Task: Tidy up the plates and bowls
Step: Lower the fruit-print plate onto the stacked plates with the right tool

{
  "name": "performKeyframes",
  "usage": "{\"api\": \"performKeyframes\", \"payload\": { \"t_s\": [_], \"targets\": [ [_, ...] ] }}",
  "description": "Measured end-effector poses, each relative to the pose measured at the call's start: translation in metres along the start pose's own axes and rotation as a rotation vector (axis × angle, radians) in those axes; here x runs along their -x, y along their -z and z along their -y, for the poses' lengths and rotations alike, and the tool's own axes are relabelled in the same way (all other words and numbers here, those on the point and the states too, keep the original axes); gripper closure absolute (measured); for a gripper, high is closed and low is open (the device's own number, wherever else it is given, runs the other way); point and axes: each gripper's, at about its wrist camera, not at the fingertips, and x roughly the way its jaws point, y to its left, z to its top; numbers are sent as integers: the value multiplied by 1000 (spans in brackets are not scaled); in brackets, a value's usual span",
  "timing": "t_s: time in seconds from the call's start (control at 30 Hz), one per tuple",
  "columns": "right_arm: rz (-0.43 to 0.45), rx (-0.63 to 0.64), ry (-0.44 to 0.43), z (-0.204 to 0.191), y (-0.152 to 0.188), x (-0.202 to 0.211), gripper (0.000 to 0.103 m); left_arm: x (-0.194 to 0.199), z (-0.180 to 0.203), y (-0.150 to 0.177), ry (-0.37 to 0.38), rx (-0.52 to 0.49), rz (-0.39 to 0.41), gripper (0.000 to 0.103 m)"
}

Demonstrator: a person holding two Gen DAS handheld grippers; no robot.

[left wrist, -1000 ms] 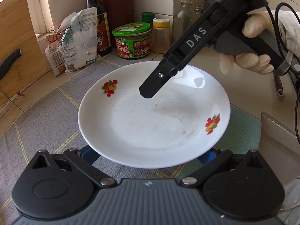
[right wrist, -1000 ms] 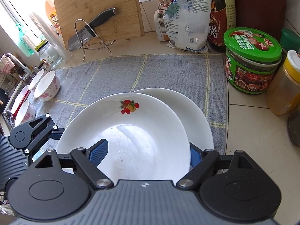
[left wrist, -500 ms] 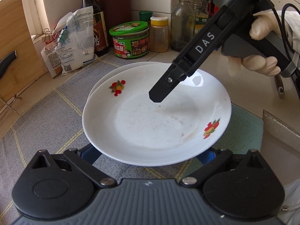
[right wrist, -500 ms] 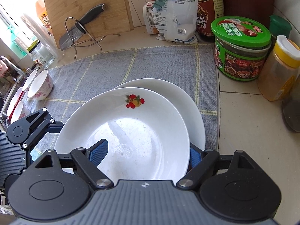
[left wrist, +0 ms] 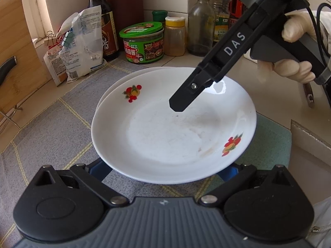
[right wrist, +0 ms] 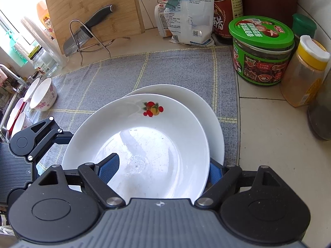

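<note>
Right gripper point(right wrist: 163, 169) is straddling the fruit-print plate point(right wrist: 144, 136) rim, jaws wide — contact unclear. Plate is lying over a second plate point(right wrist: 198, 103) on the grey mat point(right wrist: 165, 66). Left gripper point(left wrist: 165, 170) — cannot tell.

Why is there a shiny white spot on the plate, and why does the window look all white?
In the left wrist view the fruit-pattern plate shows a small bright glare patch under the right gripper, light bouncing off the glaze. In the right wrist view the window at upper left is washed out by daylight, the plate's middle gleams, and the fisheye lens bends the grey mat edges.
</note>
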Motion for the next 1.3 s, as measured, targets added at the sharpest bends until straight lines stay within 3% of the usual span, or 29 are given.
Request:
{"api": "performKeyframes", "payload": {
  "t_s": [1.3],
  "targets": [
    [0, -30, 77, -10, 13, 17, 13, -1, -5, -2, 37, 19, -9, 1]
  ]
}}
